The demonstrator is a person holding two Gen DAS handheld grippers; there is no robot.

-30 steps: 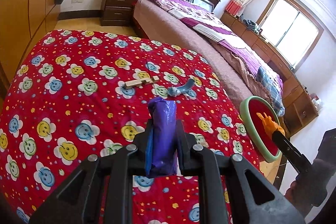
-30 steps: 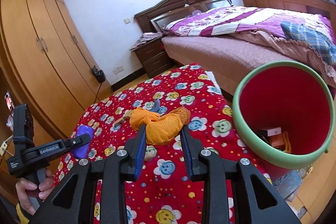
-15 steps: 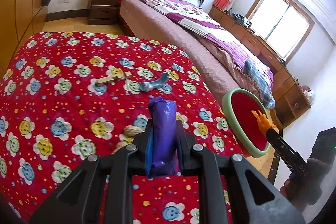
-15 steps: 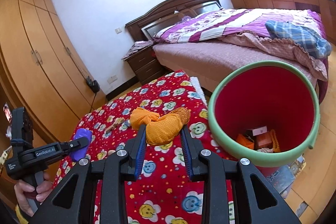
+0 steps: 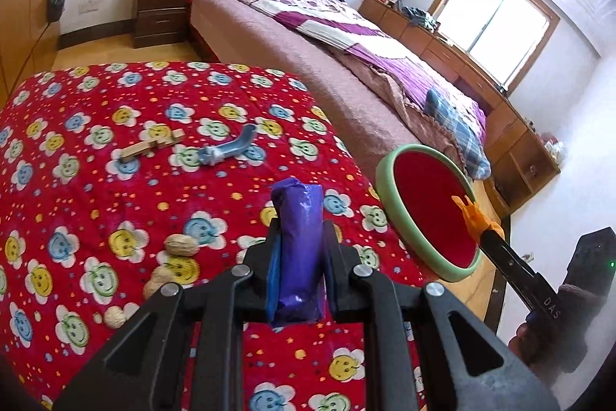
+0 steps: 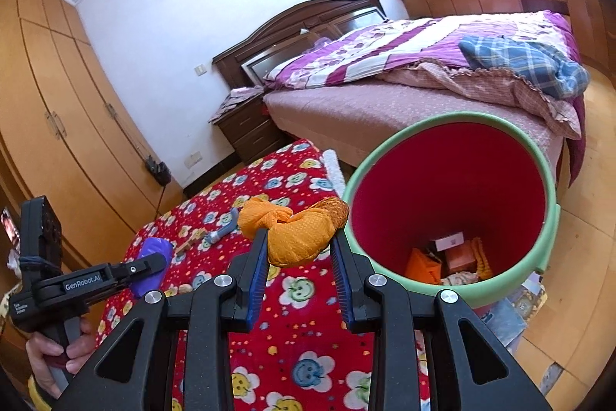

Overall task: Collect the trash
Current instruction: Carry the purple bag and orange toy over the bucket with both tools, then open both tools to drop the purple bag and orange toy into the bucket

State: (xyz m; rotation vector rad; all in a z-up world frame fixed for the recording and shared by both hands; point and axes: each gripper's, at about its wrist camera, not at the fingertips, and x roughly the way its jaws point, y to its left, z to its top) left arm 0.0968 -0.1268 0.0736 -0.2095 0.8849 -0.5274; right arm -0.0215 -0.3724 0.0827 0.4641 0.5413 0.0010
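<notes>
A: We have the left gripper (image 5: 298,249) clamped on a purple wrapper roll (image 5: 299,253), which stands upright between the pads, above the red smiley-flower blanket (image 5: 96,126).

B: And the right gripper (image 6: 298,249) is closed on an orange cloth wad (image 6: 296,232), held just left of the bin's near rim.

A: The bin (image 6: 548,203) is red inside with a green rim. It sits on the floor past the blanket's right edge, mouth tilted toward us. Boxes and orange scraps lie in the bottom.

B: Loose trash on the blanket: a wooden piece (image 5: 150,147), a grey-blue tube (image 5: 229,149) just beside it, and peanut shells (image 5: 181,245) near the left gripper.

A: For edges, the blanket's far corner runs close to the bed (image 5: 346,95), with only a narrow gap there.

B: Open wood floor (image 6: 577,295) lies right of the bin. The wardrobe (image 6: 50,126) closes off the left side.

A: The grippers are well apart, with clear blanket between them.
</notes>
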